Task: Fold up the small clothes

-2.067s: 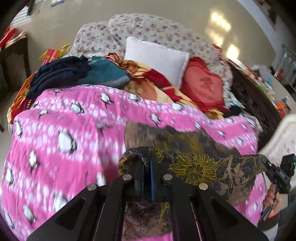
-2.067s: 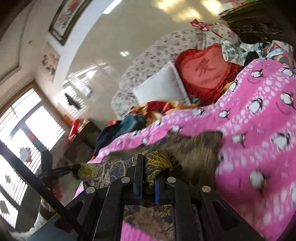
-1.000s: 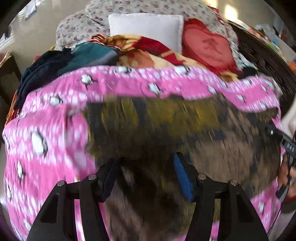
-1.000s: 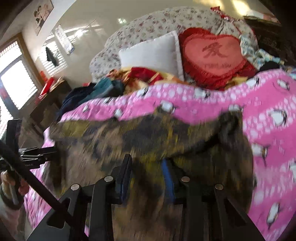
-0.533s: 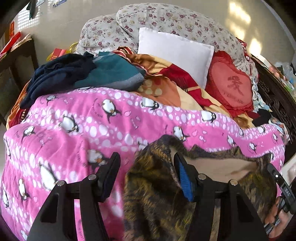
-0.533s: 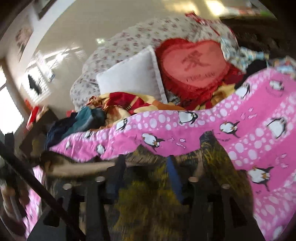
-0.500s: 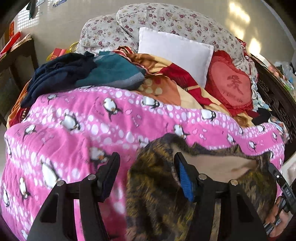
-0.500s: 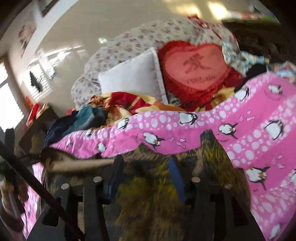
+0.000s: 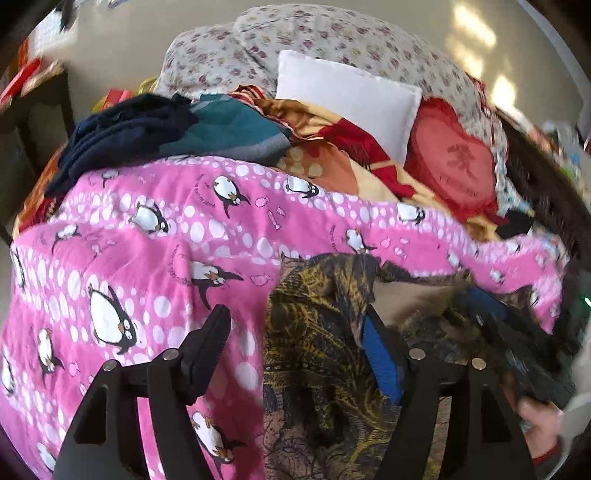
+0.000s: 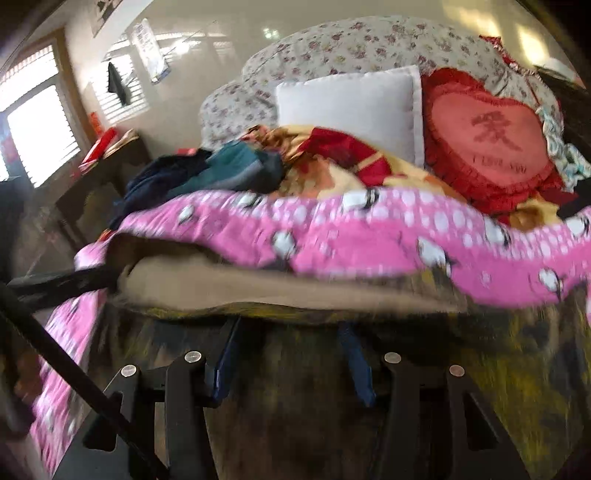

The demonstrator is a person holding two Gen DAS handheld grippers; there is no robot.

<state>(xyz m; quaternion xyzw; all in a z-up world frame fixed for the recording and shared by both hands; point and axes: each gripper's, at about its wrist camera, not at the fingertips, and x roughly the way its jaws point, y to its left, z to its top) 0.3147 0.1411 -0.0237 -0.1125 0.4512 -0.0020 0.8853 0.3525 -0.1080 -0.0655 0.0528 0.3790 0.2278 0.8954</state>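
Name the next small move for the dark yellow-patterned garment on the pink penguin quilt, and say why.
Probably bring the left gripper, its jaws opening, onto the near left edge of the dark yellow-patterned garment. The garment lies loose and rumpled on the pink penguin quilt, its tan inner side turned up, and neither the left nor the right gripper pinches it.

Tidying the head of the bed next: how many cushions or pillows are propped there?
2: a white square pillow and a red heart-shaped cushion beside it, both against the floral bedding. More may be hidden.
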